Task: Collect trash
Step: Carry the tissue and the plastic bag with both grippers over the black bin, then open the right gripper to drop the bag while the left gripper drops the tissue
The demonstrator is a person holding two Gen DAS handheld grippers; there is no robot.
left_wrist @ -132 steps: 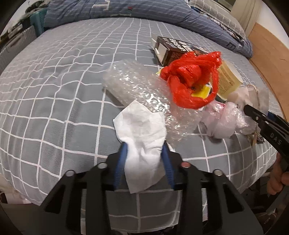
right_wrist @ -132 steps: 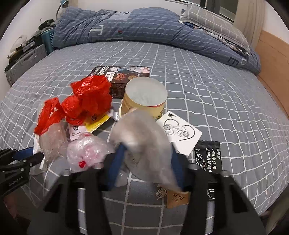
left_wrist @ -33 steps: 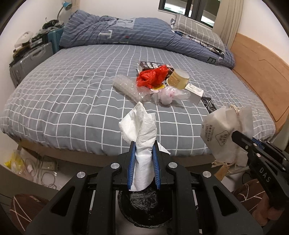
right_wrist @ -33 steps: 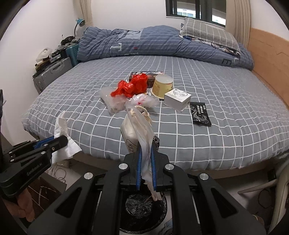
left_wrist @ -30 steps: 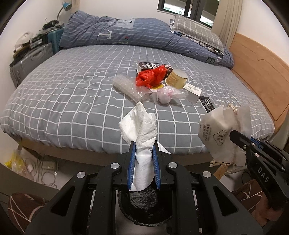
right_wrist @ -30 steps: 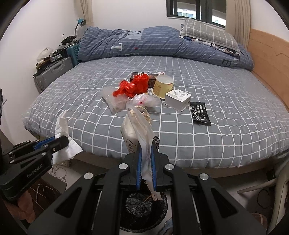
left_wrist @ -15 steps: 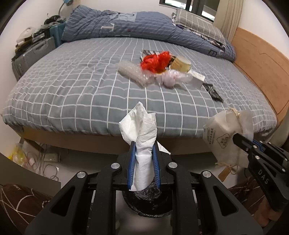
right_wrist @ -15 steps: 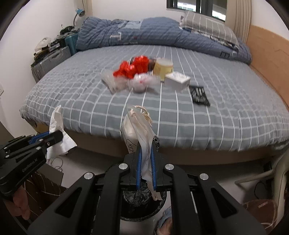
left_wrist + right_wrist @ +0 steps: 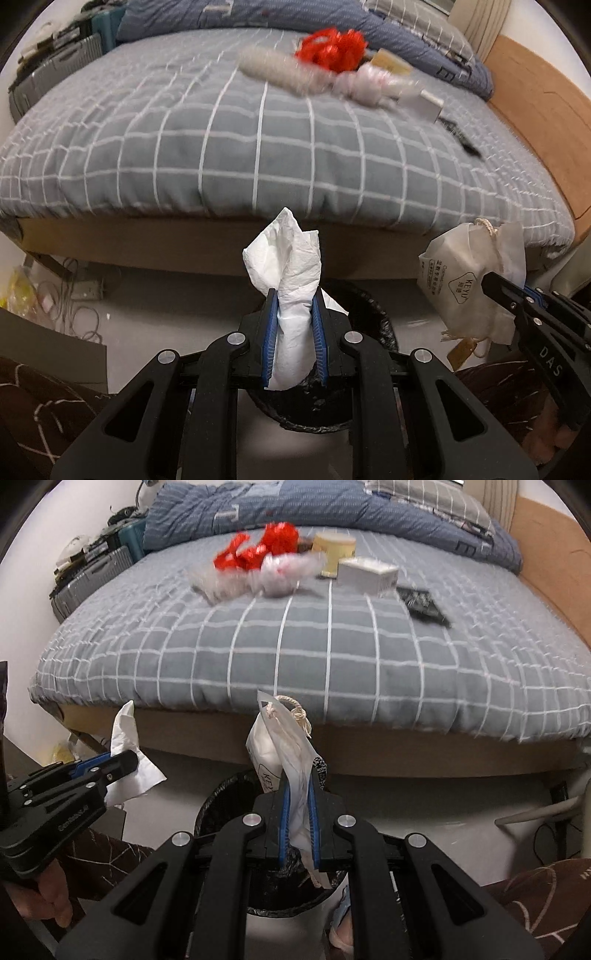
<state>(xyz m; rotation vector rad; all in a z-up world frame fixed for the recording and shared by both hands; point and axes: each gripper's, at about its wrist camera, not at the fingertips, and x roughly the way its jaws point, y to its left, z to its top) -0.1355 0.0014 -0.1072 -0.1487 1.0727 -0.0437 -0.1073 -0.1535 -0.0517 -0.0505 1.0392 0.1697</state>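
- While both loads are held over the bin point(image 9: 373, 321), the drop-off step is judged to be in hand.
- Left tongs point(image 9: 293, 325) are clamped on a white tissue point(image 9: 286, 258), which sticks up at 12 o'clock from the tips; the bin's black liner is seen just beneath.
- Right tongs point(image 9: 297, 812) are closed nearly flat on a white drawstring pouch point(image 9: 275, 738); the bin mouth point(image 9: 225, 794) sits directly below, toward 6 o'clock.
- Next move, as judged: both tongs are to be lowered a little and opened so each item falls inside the rim; the tissue is light and may cling to a pad.
- More trash is left on the bed point(image 9: 332, 657) at 12 o'clock: red plastic bag point(image 9: 258, 550), clear wrap, paper cup point(image 9: 334, 552), white box point(image 9: 367, 574), dark packet.
- Bed items are motion-blurred; labels cannot be read.
- Bin interior is mostly hidden by the tongs' frames; fill level cannot be told.
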